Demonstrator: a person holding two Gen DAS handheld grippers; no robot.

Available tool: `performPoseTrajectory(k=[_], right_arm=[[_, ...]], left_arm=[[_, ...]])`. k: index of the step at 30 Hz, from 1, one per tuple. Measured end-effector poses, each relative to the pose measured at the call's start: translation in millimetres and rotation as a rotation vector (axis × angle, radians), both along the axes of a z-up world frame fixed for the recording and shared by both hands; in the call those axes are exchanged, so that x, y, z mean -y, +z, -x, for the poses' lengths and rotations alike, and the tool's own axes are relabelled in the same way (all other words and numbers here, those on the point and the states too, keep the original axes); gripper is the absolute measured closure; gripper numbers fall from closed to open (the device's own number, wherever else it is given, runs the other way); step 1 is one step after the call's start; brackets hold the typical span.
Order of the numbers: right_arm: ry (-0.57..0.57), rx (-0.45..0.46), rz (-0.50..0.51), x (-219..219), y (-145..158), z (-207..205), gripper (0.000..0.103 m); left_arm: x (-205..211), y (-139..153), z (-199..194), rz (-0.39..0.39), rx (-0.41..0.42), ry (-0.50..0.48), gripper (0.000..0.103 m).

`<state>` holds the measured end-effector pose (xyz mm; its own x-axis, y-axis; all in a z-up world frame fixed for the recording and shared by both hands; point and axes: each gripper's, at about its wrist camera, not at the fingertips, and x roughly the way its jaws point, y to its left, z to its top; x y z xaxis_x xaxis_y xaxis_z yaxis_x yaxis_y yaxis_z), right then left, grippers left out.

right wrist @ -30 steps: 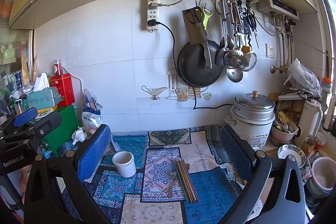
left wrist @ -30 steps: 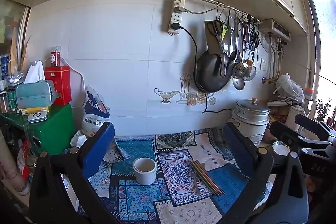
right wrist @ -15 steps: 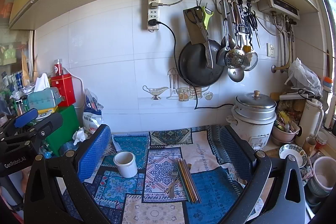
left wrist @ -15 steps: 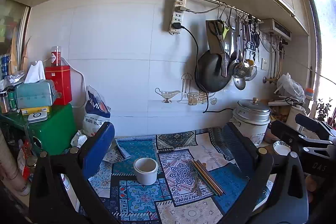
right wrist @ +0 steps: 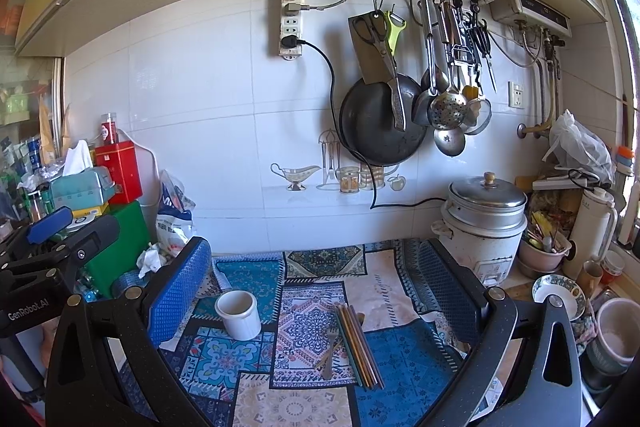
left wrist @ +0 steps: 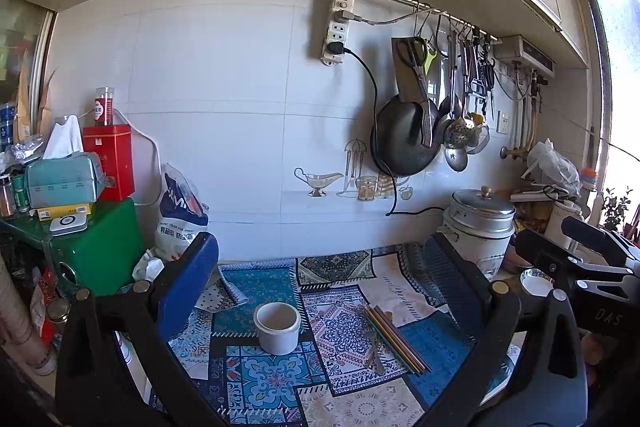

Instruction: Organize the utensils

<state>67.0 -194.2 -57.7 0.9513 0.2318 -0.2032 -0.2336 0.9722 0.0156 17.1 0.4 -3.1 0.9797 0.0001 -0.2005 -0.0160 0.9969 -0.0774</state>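
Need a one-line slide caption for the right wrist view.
Open right gripper above patterned mat: white cup left, chopsticks and fork centre.

Both views have drifted slightly leftward; the cup (left wrist: pixel 277 327) and chopsticks (left wrist: pixel 396 338) sit marginally further right.

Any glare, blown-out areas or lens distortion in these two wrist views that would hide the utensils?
Left wrist view: window blown out white at right; bundle of wooden chopsticks evenly lit and sharp. Right wrist view: strong fisheye bending of the cabinet edge; chopsticks and the white ceramic cup clear, no glare.
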Motion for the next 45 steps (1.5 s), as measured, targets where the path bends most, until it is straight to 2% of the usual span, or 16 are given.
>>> performPoseTrajectory(k=[14, 22, 28, 34, 39, 45], right_arm=[[0.005, -0.042, 0.007, 0, -7, -31, 0.0], [-0.025, -0.114, 0.041, 12, -25, -67, 0.0], [-0.075, -0.222, 0.086, 26, -49, -112, 0.0], [-0.124, -0.35, 0.138, 48, -79, -159, 0.0], [-0.147, -0.483, 0.198, 63, -118, -200, 0.0], [-0.121, -0.658, 0.236, 74, -170, -246, 0.002]], left_arm=[[3, -5, -22, -0.001, -0.02, 0.014, 0.0], [9, -15, -59, 0.0, -0.073, 0.016, 0.0], [16, -33, -106, 0.012, -0.145, 0.014, 0.0], [32, -63, -157, -0.025, -0.228, 0.025, 0.0], [43, -100, -201, -0.027, -0.335, 0.041, 0.0], [43, -153, -252, 0.012, -0.515, 0.053, 0.0]])
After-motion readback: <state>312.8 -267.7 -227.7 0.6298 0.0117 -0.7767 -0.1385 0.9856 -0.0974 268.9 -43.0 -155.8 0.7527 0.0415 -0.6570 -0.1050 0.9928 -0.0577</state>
